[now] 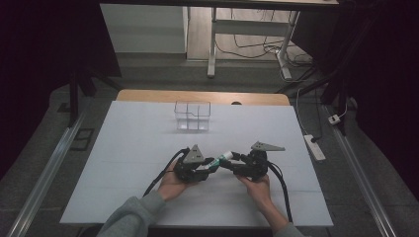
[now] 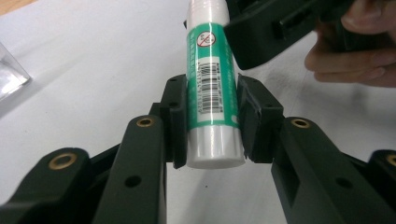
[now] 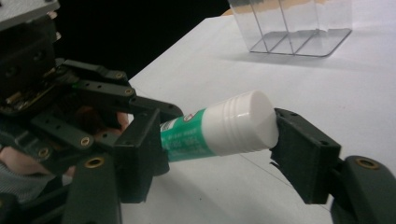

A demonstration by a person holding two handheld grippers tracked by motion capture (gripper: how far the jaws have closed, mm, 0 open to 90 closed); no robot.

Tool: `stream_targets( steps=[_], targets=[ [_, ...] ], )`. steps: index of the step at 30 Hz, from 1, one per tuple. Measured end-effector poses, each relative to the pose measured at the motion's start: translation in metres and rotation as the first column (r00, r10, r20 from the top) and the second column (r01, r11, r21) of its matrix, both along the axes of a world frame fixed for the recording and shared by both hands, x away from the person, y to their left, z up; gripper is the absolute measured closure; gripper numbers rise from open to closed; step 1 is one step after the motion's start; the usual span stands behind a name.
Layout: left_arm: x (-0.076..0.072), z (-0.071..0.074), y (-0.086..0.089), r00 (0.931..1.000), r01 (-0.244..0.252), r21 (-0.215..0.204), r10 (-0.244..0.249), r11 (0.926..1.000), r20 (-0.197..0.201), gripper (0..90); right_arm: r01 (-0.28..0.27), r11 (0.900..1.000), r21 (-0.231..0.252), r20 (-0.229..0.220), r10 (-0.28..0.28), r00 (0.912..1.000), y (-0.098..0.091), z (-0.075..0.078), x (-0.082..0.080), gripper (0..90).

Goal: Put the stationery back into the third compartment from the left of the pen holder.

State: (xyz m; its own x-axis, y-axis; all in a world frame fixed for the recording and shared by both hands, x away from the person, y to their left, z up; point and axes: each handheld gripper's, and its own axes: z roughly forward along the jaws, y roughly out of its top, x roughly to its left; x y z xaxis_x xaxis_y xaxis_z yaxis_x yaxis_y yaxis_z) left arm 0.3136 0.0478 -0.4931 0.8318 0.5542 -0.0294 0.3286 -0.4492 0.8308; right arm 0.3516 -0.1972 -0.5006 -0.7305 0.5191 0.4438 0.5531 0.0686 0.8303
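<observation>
At the left of the high view, the left hand (image 1: 173, 182) is holding the left gripper (image 1: 205, 168) low over the white table (image 1: 138, 148), its jaws pointing toward the other gripper. That gripper is clamping a glue stick (image 2: 210, 88): in the left gripper view both pads are pressing on the green labelled barrel, near its white base, and the stick is running straight out from between the jaws with the base end nearest the camera.

The stick is lying roughly level just above the table, bridging the gap between the two grippers (image 1: 218, 160), well in front of the clear box (image 1: 192, 116) standing farther back on the table.

To the right, the glue stick's white ribbed cap (image 3: 243, 122) is sitting between the jaws of the right gripper (image 3: 219, 140). In the right gripper view the cap's end is resting against the right-hand pad, while the left-hand jaw is standing beside the green barrel; whether that jaw is pressing on it cannot be told, so a grip on this side is not certain. The right hand (image 1: 257, 185) is holding this gripper at the right of the high view.
</observation>
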Motion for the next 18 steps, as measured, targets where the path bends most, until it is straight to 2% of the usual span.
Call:
stream_targets(
  steps=[3,11,13,16,18],
  targets=[
    [0.0013,-0.0016,-0.0006,1.0000,0.000,0.008,0.000,1.0000,-0.008,65.4,0.012,0.9998,0.014,0.003,-0.012,0.9999,-0.0007,0.0010,0.0000,40.1],
    [0.0027,-0.0066,-0.0052,0.9997,0.002,0.051,-0.001,0.9987,-0.024,65.5,0.002,0.9976,0.070,0.008,-0.002,1.0000,-0.0014,0.0043,-0.0010,48.5],
    [0.0024,-0.0070,-0.0058,0.9998,0.003,0.056,-0.001,0.9984,-0.018,65.6,-0.008,0.9963,0.086,0.003,0.008,1.0000,-0.0010,0.0044,-0.0007,50.2],
    [-0.0007,-0.0059,-0.0068,0.9997,-0.002,0.064,0.000,0.9980,0.024,65.7,-0.021,0.9973,0.070,0.001,0.021,0.9998,0.0010,0.0030,-0.0004,50.8],
    [-0.0023,-0.0039,-0.0072,0.9993,0.006,0.045,-0.008,0.9990,0.038,65.8,-0.049,0.9967,0.065,-0.013,0.050,0.9986,0.0041,0.0010,-0.0002,53.6]
  ],
)
